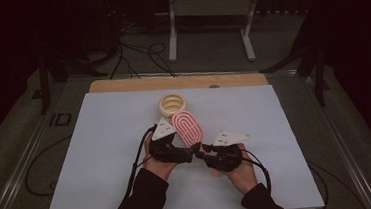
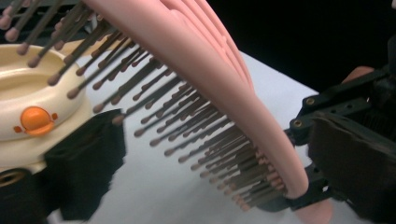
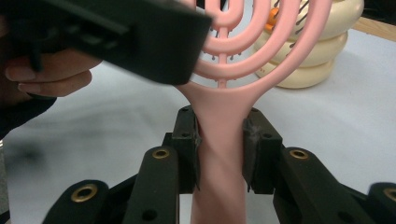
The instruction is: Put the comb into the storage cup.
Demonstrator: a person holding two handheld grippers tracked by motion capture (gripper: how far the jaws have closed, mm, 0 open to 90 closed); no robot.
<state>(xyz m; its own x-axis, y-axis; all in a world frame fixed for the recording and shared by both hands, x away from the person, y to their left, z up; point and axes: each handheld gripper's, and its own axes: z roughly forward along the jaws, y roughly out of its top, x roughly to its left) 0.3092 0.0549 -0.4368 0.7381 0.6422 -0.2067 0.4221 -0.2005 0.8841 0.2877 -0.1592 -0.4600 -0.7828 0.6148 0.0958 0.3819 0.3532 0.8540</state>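
Note:
A pink hairbrush (image 1: 187, 126) with an open looped back is held by its handle, head pointing away from me. My right gripper (image 1: 203, 150) is shut on the pink handle (image 3: 219, 154), one jaw on each side. In the left gripper view the brush's brown bristles (image 2: 187, 126) hang between the wide-apart jaws of my open left gripper (image 2: 217, 128). In the high view the left gripper (image 1: 186, 153) sits just left of the handle, close to the right one. A cream ringed round object (image 1: 172, 104) with an orange button (image 2: 35, 119) stands just beyond the brush head.
A white board (image 1: 102, 156) covers the table, with a wooden strip (image 1: 121, 84) along its far edge. Behind the table a metal frame (image 1: 206, 7) stands on the floor among dark cables (image 1: 134, 58). A hand (image 3: 51, 74) grips the left gripper.

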